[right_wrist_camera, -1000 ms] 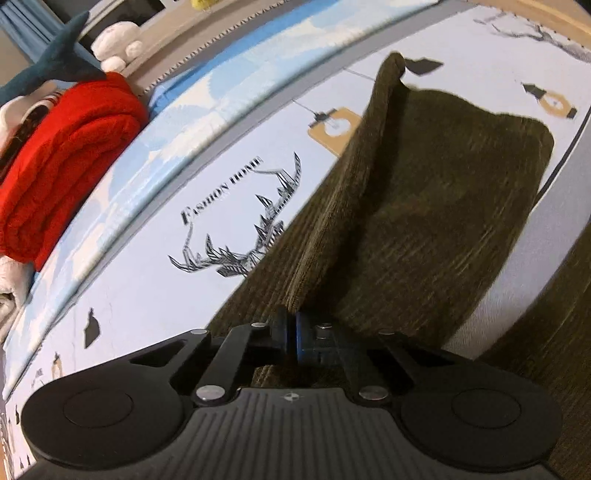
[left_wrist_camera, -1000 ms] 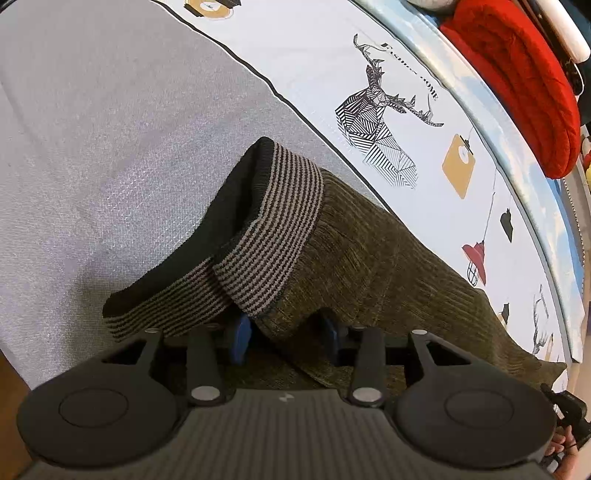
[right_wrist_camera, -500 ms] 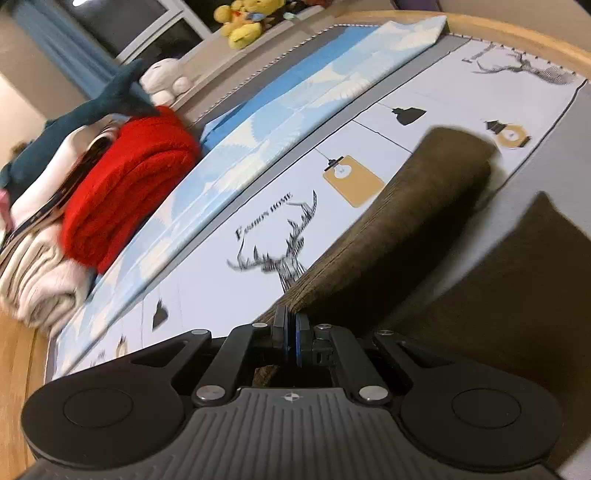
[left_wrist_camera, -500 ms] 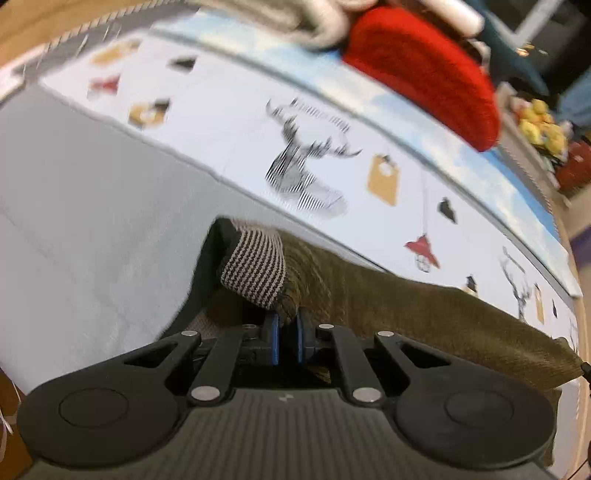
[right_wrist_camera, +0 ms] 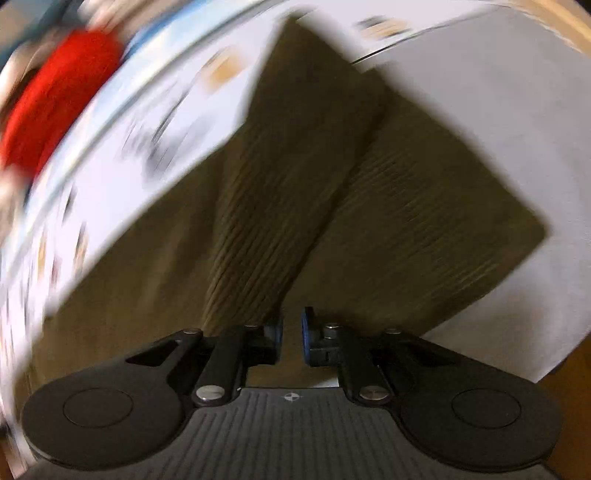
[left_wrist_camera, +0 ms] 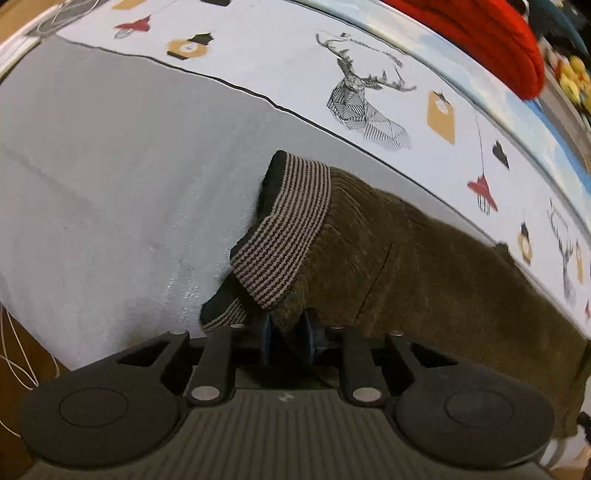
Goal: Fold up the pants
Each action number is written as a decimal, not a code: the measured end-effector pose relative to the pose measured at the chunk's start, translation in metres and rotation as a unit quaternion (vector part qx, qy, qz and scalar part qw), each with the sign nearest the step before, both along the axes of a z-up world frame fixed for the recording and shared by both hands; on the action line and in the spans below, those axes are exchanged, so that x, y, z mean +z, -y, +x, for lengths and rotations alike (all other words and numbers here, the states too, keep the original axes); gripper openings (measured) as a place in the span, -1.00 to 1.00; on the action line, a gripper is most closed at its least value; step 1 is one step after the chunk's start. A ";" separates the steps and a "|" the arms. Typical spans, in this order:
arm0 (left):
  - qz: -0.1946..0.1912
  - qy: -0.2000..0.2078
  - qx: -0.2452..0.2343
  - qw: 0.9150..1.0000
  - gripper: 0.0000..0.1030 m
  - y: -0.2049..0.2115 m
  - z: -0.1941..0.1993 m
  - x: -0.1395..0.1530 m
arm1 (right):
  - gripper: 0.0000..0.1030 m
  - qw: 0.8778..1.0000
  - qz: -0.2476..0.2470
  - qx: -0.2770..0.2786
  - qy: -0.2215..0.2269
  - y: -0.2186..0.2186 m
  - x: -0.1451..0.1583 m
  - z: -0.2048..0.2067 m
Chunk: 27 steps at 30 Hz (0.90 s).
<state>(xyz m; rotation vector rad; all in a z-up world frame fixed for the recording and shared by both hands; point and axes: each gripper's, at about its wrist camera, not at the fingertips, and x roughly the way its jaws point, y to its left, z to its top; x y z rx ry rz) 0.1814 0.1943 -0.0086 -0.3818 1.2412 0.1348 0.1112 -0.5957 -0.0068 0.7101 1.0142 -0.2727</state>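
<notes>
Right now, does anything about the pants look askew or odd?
Yes. At the pants' striped waistband, one corner is flipped over, showing black lining. Otherwise the fabric lies flat and nothing looks damaged.

Warm dim light, right view motion-blurred

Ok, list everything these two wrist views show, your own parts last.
pants: one, olive-brown corduroy, lying on the cover, partly folded.
waistband: one, brown-black striped, at the pants' near end.
cover: one, grey with a white deer-print band, under the pants.
knit bundle: one, red, far edge.
cord: white, count unclear, lower left beside the cover.
left gripper: one, black with blue pads, pants cloth between them, jaws just been opening.
right gripper: one, black with blue pads, nothing between them, jaws just been opening.
</notes>
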 end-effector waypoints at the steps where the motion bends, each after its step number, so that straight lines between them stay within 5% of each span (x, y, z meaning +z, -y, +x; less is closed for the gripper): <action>1: 0.000 -0.002 0.003 1.000 -0.48 0.001 0.002 -0.001 | -0.65 0.999 0.002 -0.036 0.011 0.014 0.001 -0.001; 5: 0.007 -0.014 0.011 1.000 -0.34 0.004 0.006 -0.004 | -0.55 0.989 0.026 -0.136 0.058 0.058 -0.007 0.008; 9: 0.002 -0.019 0.024 1.000 -0.33 0.002 0.009 -0.007 | -0.51 0.982 0.046 -0.170 0.073 0.074 -0.024 0.029; 20: -0.017 -0.040 0.057 0.997 -0.27 -0.006 0.018 -0.018 | -0.18 0.985 0.030 -0.149 0.079 0.074 -0.044 0.082; 21: -0.016 -0.043 0.058 0.997 -0.26 -0.006 0.019 -0.019 | -0.22 0.986 0.028 -0.144 0.081 0.072 -0.043 0.084; 23: -0.012 -0.047 0.058 0.997 -0.26 -0.004 0.021 -0.020 | -0.94 0.985 0.037 -0.143 0.090 0.072 -0.041 0.083; 27: -0.003 -0.044 0.056 0.997 -0.31 -0.001 0.022 -0.019 | -0.95 0.975 0.035 -0.167 0.140 0.072 -0.012 0.063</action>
